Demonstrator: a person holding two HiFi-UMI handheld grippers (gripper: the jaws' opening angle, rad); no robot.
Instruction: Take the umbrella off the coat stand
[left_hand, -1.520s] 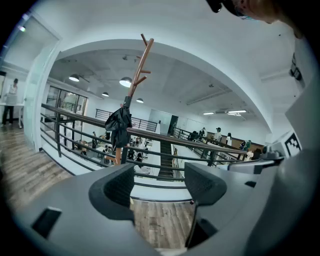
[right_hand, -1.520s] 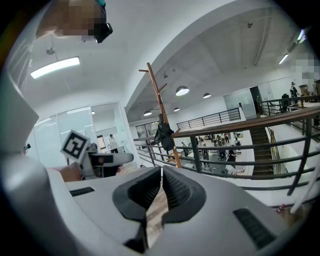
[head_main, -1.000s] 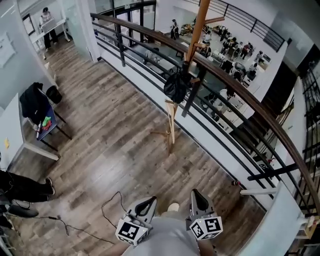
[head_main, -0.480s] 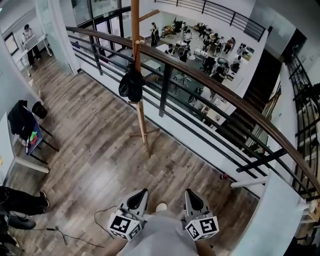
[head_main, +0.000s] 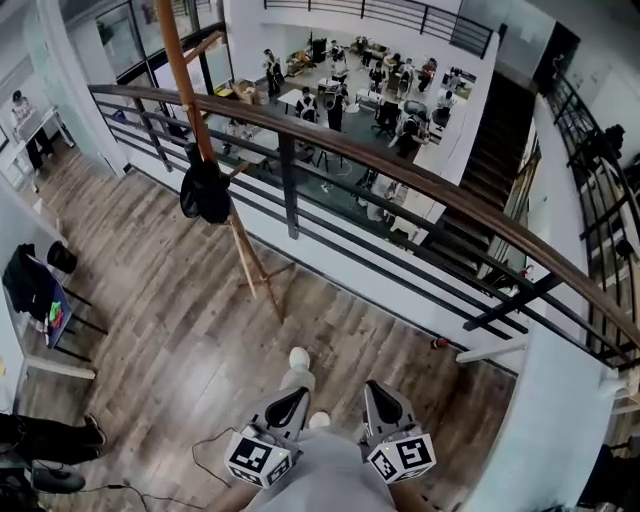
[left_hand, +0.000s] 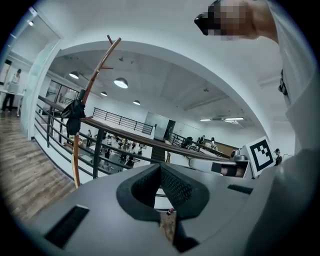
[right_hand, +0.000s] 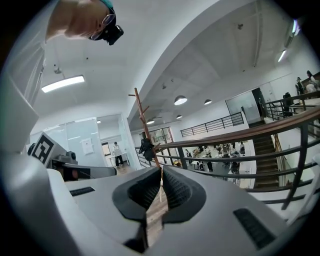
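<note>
Left gripper (head_main: 292, 402): jaws fully together, nothing between them. Right gripper (head_main: 376, 396): jaws drawn in to a thin slit, also empty. The two sit side by side, low in front of the person's body, pointing forward and slightly downward.

Just ahead of the grippers: one shoe (head_main: 299, 358) on the wooden floor (head_main: 180, 330). Further out, ahead and to the left, the coat stand (head_main: 181, 70), a slanting wooden pole on splayed legs, stands just beside the railing (head_main: 400, 172). The umbrella (head_main: 205, 190), black and folded into a bundle, hangs against the pole partway up. How it hooks onto the stand is too small to tell. It is well apart from both grippers.

Step in hand, as judged: the approach. No reach has begun and the umbrella is untouched on the stand.

The next move probably calls for:
- closing the distance to the stand;
- raising one gripper to the bundle's height and opening its jaws before contact;
- closing on the umbrella and lifting it up and clear of its peg, without tugging the stand towards the railing.
</note>
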